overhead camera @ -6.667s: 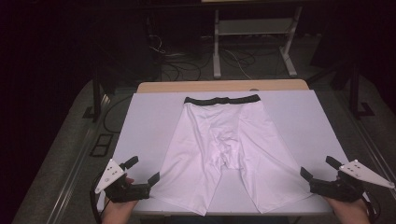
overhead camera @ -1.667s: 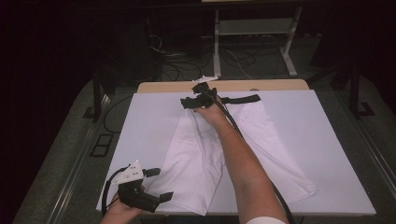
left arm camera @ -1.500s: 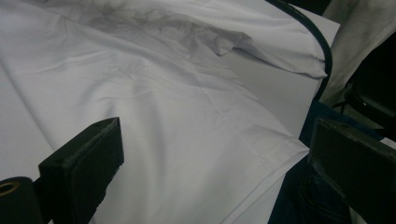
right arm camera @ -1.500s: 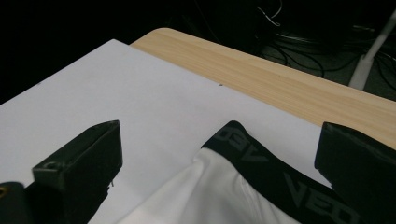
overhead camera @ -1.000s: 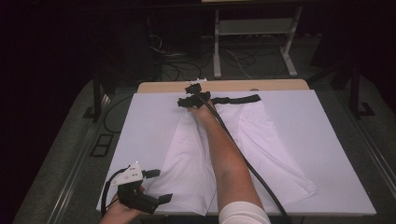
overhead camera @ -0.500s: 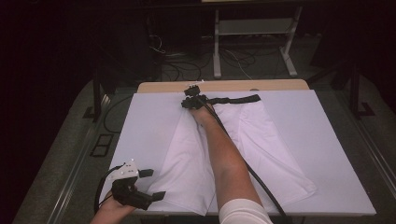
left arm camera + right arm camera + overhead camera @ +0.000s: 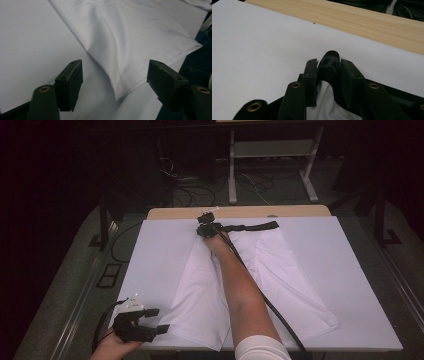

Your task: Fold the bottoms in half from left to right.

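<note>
A pair of white shorts point(image 7: 280, 270) with a black waistband point(image 7: 252, 226) lies flat on the white table cover point(image 7: 160, 255). My right gripper point(image 7: 206, 225) reaches across to the far left end of the waistband and is shut on it; in the right gripper view the black band point(image 7: 329, 66) is pinched between the jaws, white cloth point(image 7: 324, 105) bunched below. My left gripper point(image 7: 150, 320) hovers open at the near left corner of the table. In the left gripper view the hem corner of the left leg point(image 7: 130, 82) lies between the spread jaws.
A strip of bare wood tabletop point(image 7: 240, 212) shows beyond the white cover. Past the table stand a metal rack point(image 7: 270, 160) and loose cables point(image 7: 175, 175) on the floor. A black cable point(image 7: 270, 305) trails along the right forearm.
The right gripper, holding the waistband end, has shifted slightly left along the far edge. The left gripper has stayed at the near left corner, open, with small wrist movement.
</note>
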A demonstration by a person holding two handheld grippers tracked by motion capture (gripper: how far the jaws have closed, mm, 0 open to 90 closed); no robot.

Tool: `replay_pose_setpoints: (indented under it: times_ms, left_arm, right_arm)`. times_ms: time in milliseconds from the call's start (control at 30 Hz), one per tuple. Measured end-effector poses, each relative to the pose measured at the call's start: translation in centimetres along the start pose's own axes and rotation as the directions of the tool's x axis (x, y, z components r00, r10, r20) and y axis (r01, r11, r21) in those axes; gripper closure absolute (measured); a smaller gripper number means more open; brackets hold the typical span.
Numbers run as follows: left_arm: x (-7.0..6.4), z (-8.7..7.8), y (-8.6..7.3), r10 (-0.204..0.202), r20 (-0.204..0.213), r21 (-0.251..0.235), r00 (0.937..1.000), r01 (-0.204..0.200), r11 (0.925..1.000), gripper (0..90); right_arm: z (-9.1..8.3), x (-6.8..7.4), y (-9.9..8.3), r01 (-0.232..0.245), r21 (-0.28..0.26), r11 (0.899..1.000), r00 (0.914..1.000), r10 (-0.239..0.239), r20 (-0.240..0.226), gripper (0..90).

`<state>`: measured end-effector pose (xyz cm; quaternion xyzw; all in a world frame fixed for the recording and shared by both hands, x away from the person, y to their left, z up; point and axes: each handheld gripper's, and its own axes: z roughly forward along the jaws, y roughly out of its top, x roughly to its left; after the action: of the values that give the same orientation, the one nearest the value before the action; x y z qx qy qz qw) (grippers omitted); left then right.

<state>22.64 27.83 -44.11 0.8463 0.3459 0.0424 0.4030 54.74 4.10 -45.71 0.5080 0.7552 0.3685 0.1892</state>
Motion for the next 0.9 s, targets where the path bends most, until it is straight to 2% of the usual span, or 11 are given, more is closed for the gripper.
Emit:
replay_pose_setpoints:
  times_ms: [67,167,233,367,433,500,533,667,800,833,900]
  left_arm:
    - [0.08,0.32,-0.05,-0.001,0.006,0.005,1.0,0.001,1.0,41.7]
    - [0.09,0.5,-0.31,0.008,0.013,0.015,0.9999,-0.008,0.9999,44.2]
    - [0.09,0.42,-0.41,0.018,0.008,0.02,0.9998,-0.018,0.9996,54.8]
    - [-0.11,0.56,-0.31,0.033,0.027,0.036,0.9991,-0.033,0.9988,63.2]
    - [-0.17,0.69,-0.15,0.028,0.038,0.055,0.9989,-0.03,0.9981,78.0]
    - [-0.17,0.69,-0.15,0.028,0.038,0.055,0.9989,-0.03,0.9981,81.0]
    - [-0.14,0.7,-0.15,0.025,0.052,0.058,0.9983,-0.028,0.9979,86.0]
    - [-0.16,0.71,-0.15,0.034,0.052,0.052,0.9981,-0.037,0.998,87.3]
    - [-0.25,0.61,-0.13,0.041,0.056,0.043,0.9976,-0.043,0.9981,87.5]
    - [-0.35,0.19,0.01,0.048,0.068,-0.001,0.9965,-0.048,0.9988,87.5]
    - [-0.38,-0.08,0.13,0.045,0.086,-0.034,0.9953,-0.043,0.9985,87.6]
  right_arm:
    - [0.0,-0.01,-0.13,-0.016,-0.009,1.0,0.9999,0.016,-0.001,65.7]
    - [-0.02,-0.03,-0.14,-0.02,-0.009,1.0,0.9998,0.02,-0.002,65.7]
    - [-0.08,0.01,-0.16,-0.023,-0.007,1.0,0.9997,0.023,-0.001,65.8]
    - [-0.07,0.07,-0.16,-0.024,-0.008,1.0,0.9997,0.024,0.002,66.2]
    - [-0.09,0.06,-0.15,-0.018,-0.008,1.0,0.9998,0.018,0.004,68.3]
    - [-0.11,0.06,-0.15,-0.015,-0.007,1.0,0.9999,0.015,0.006,68.3]
    - [-0.13,0.1,-0.14,-0.002,-0.006,1.0,0.9999,0.002,0.016,75.1]
    - [-0.24,0.24,-0.1,0.008,0.0,1.0,0.9999,-0.008,0.008,82.4]
    - [-0.26,0.23,-0.07,0.009,0.0,1.0,0.9999,-0.009,0.007,83.1]
    - [-0.45,0.2,0.09,0.013,0.002,1.0,0.9999,-0.013,-0.006,84.0]
    - [-0.65,0.08,0.22,0.017,0.0,1.0,0.9998,-0.017,-0.011,84.1]
